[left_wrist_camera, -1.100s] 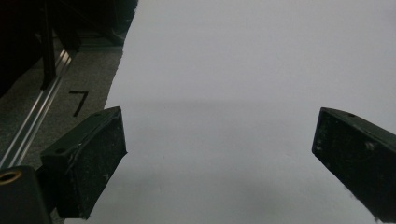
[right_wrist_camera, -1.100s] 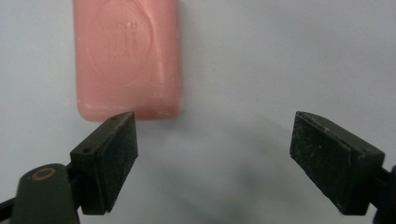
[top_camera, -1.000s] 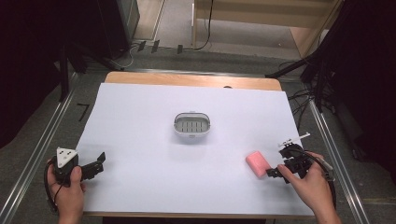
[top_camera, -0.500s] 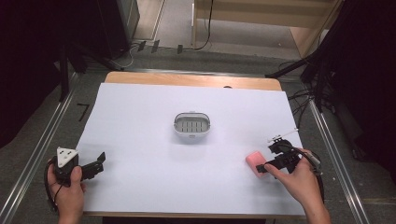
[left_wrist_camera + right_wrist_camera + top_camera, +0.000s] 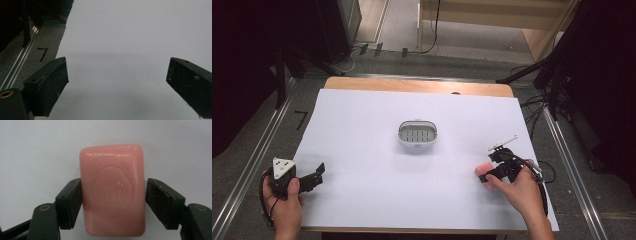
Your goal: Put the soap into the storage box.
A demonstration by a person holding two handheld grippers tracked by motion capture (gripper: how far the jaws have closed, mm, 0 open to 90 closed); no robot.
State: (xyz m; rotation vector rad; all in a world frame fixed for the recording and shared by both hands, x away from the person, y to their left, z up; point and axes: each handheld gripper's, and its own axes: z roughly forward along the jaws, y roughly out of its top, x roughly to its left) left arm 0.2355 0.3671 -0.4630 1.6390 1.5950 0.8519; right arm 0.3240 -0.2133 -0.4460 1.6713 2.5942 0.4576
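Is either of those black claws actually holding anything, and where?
The right gripper straddles the pink soap at its two long sides; whether it grips cannot be told. The left gripper is open, holding nothing.

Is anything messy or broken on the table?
Nothing looks broken or spilled. The pink soap lies flat on the white table cover, outside the empty soap dish, between the right gripper jaws. The left gripper is open over bare cover.
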